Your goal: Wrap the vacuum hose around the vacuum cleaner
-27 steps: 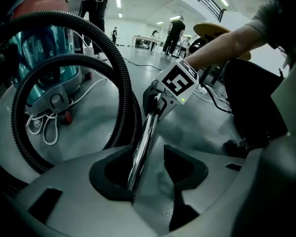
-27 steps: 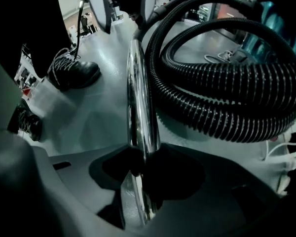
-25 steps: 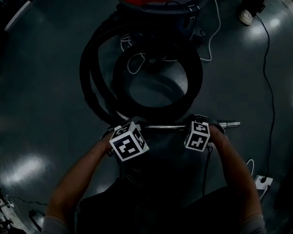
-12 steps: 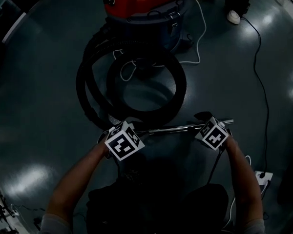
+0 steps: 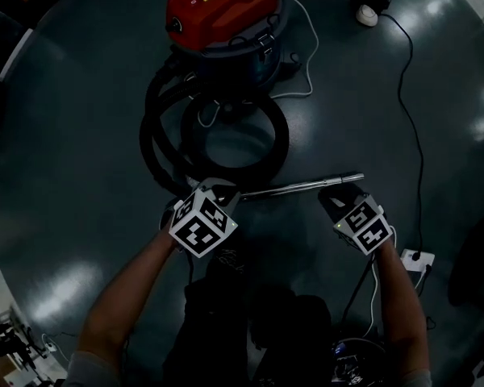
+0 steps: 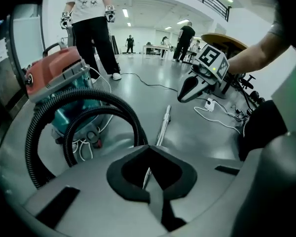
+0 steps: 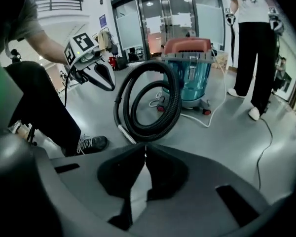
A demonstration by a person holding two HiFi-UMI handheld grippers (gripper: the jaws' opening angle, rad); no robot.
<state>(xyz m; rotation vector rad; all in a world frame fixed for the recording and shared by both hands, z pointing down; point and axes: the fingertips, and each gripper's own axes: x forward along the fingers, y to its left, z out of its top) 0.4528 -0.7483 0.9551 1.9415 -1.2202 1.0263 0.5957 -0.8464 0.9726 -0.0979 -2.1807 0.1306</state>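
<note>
The vacuum cleaner (image 5: 218,2), red on top with a blue drum, stands at the far side of the floor. Its black ribbed hose (image 5: 278,135) lies in loops in front of it. The metal wand (image 5: 306,185) at the hose's end rests on the floor. My left gripper (image 5: 216,196) hovers over the wand's left end, and my right gripper (image 5: 332,193) over its right end. Both pairs of jaws have just been closing and now stand shut, with nothing between them. Past the left gripper's (image 6: 147,150) tips the wand (image 6: 164,125) shows on the floor.
A white power cord (image 5: 306,47) trails from the vacuum. A black cable (image 5: 419,151) runs to a power strip (image 5: 415,258) at the right. A person in black trousers (image 7: 259,58) stands beyond the vacuum. My own legs (image 5: 250,329) are below the grippers.
Both grippers have lifted off the wand towards the camera and gone from open to shut. The right one has rolled. The wand stays on the floor.
</note>
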